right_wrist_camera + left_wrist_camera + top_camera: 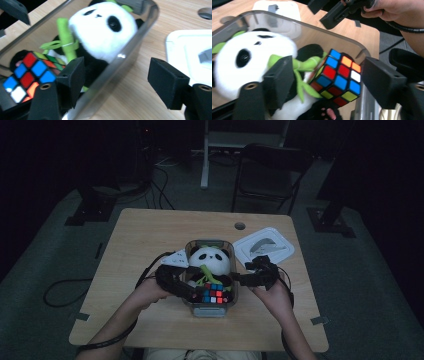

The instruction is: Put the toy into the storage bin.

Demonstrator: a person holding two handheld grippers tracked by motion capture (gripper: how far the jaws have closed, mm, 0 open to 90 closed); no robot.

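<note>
One panda [210, 261], one cube [213, 293], one lid [264, 247]

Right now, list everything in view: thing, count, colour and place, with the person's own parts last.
clear plastic storage box: one, transparent grey, near middle of the table.
black-and-white plush panda: one, holding a green bamboo sprig, inside the box.
multicoloured puzzle cube: one, red, blue, white, orange and green stickers, in the box's near end.
white plastic box lid: one, flat on the table right of the box.
light wooden table: one, with a round cable hole at its far edge.
dark folding chair: one, beyond the table.
left hand-held gripper: one, black, jaws open around the cube.
right hand-held gripper: one, black, jaws open astride the box's wall.
</note>
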